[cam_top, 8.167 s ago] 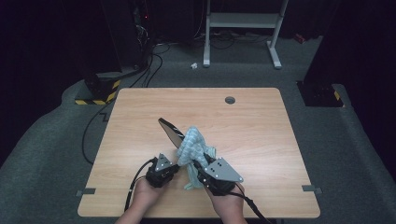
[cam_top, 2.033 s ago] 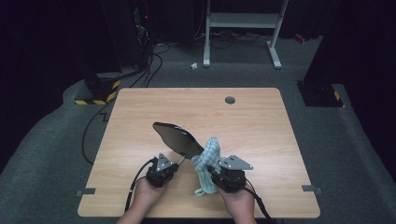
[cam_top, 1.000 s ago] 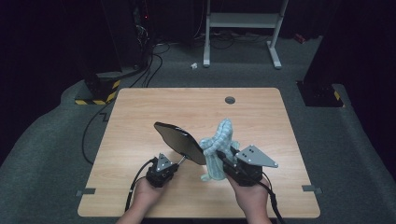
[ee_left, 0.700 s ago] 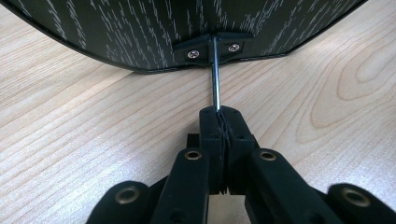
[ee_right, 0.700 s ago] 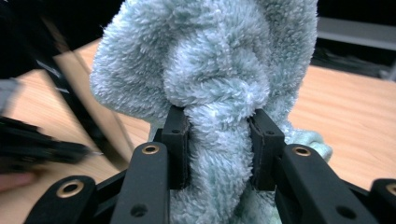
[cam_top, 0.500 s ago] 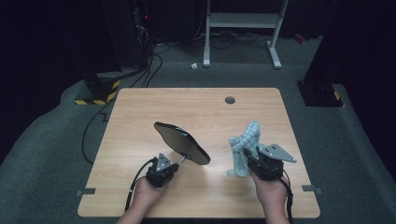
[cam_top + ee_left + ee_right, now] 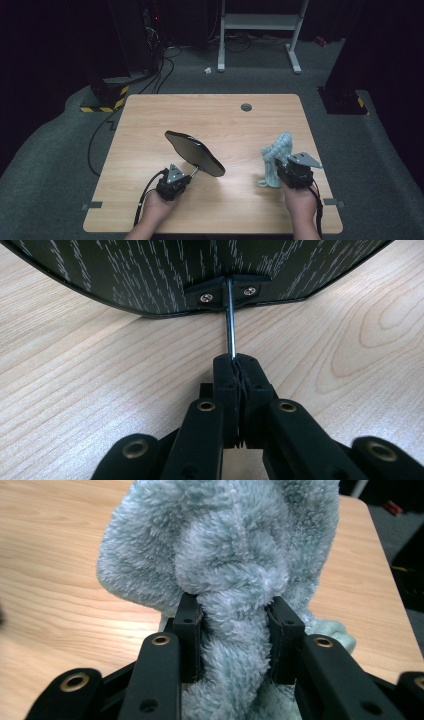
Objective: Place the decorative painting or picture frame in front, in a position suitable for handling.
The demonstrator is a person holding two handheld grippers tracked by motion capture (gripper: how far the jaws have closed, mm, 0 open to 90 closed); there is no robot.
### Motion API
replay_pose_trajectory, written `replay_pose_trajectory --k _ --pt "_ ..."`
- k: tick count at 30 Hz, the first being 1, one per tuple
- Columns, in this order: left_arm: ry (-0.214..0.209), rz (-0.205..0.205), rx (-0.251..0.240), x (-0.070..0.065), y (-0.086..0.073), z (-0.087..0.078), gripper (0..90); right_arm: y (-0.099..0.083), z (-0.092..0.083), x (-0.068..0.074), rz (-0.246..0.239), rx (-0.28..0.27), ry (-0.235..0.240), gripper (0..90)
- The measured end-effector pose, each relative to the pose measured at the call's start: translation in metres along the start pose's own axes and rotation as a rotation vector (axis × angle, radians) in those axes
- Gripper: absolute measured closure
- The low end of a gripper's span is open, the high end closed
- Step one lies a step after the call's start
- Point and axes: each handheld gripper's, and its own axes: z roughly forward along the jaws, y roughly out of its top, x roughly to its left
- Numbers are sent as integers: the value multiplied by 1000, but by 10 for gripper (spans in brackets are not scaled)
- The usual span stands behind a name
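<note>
A dark oval mirror [image 7: 194, 152] is held tilted above the wooden table [image 7: 150, 125] by a thin metal stem [image 7: 230, 320]. My left gripper [image 7: 173, 183] is shut on that stem, near the table's front left. In the left gripper view the mirror's dark back [image 7: 150, 270] spreads across the top, with the jaws pinched tight on the stem. A fluffy pale-blue cloth [image 7: 275, 157] is bunched in my right gripper [image 7: 294, 174] at the front right, its lower end touching the table. In the right gripper view the cloth [image 7: 225, 555] bulges between the pads [image 7: 187, 630].
A round grommet hole [image 7: 246, 107] sits near the table's far edge. Beyond the table stand a white frame's legs [image 7: 295, 50] and black-and-yellow striped blocks [image 7: 107, 102] on the grey floor. Cables [image 7: 100, 145] trail off the table's left side.
My right gripper has carried the cloth rightward and down, away from the mirror, until the cloth's end touches the table. The left gripper and mirror have stayed still.
</note>
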Motion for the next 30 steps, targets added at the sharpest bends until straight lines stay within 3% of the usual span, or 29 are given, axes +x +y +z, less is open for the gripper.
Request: replay_pose_trajectory --k 4,10,23,30 --pt "0 -1 -1 0 0 0 877 -2 11 -10 3 45 -44 648" --pt "-2 -3 0 0 0 0 877 -4 28 -19 5 104 -66 647" --pt "-4 -3 0 1 0 0 873 -19 59 -12 18 224 -57 572" --pt "1 -6 0 1 0 0 847 -17 60 -10 26 230 -62 472"
